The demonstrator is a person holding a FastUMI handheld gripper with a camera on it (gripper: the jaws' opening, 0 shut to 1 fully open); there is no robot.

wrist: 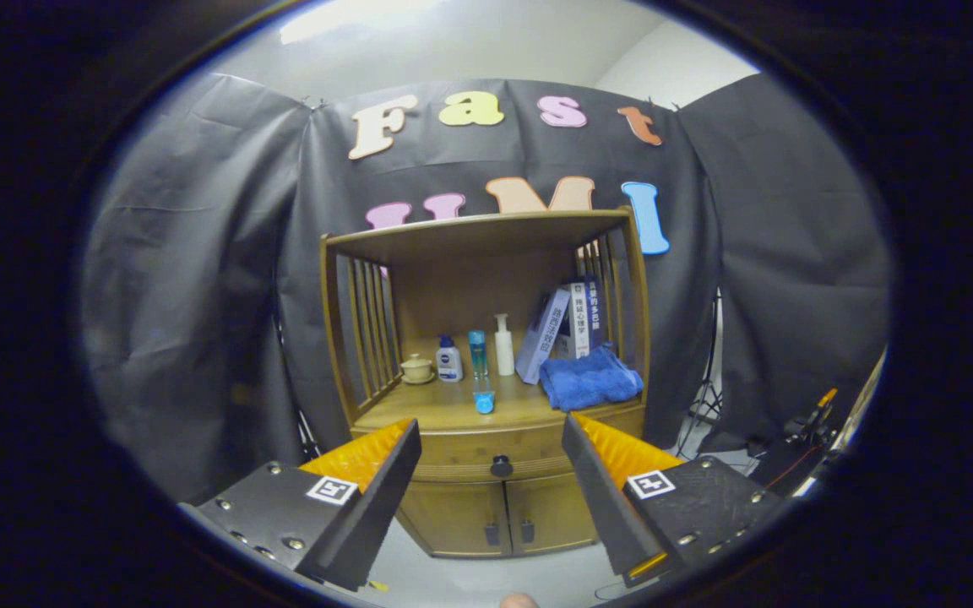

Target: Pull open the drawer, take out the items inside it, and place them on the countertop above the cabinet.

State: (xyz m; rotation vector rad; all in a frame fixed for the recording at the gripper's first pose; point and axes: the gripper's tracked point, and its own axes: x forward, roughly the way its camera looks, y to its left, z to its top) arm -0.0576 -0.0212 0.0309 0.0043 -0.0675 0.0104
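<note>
The gripper point(491, 439) hangs with its fingers spread wide and holding nothing, facing a wooden cabinet point(486, 498). Its drawer point(470, 456) sits shut, the dark knob point(501, 465) visible between the fingertips, so whatever lies inside is hidden. On the countertop point(444, 409) above stand small bottles point(478, 359), a folded blue towel point(589, 377) and leaning books point(567, 325). The fingers cut off the cabinet's lower corners.

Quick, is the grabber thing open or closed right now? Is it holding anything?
Hand-held gripper: open, holding nothing; the closed drawer's knob sits beyond the gap between its fingers.
</note>
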